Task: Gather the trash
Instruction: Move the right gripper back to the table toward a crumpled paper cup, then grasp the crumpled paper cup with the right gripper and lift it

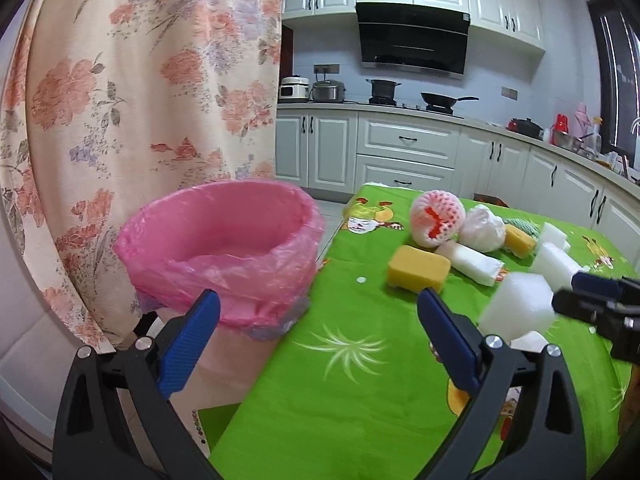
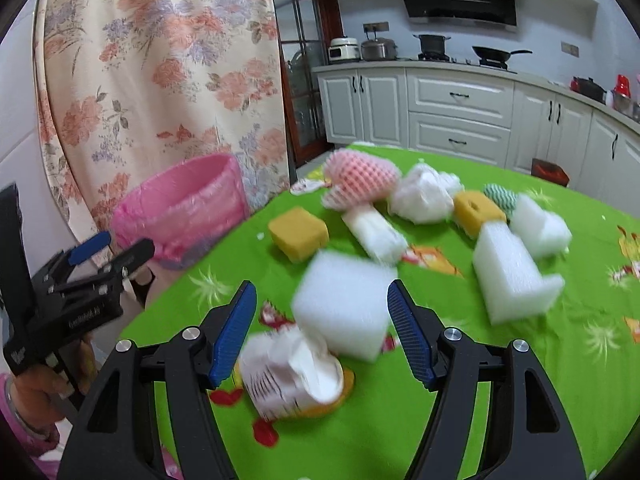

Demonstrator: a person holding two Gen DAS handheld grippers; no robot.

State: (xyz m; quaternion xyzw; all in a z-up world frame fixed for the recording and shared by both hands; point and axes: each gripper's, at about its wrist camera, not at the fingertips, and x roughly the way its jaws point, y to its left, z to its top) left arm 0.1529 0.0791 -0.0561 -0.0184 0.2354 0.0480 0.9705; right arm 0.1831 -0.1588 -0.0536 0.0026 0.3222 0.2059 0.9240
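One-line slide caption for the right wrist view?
Open right gripper closing in on a white foam block on the green tablecloth, pink-lined bin beyond.

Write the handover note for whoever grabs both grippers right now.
Left gripper: open, empty, hanging between the pink-lined bin and the table edge.
Right gripper: open around a white foam block, not clamped; the block is blurred.
Bin: beside the green tablecloth; no trash visible inside.
Still on the table: two yellow sponges, foam net, white foam pieces, crumpled wrappers.
Done: apparently nothing binned. Left: everything.
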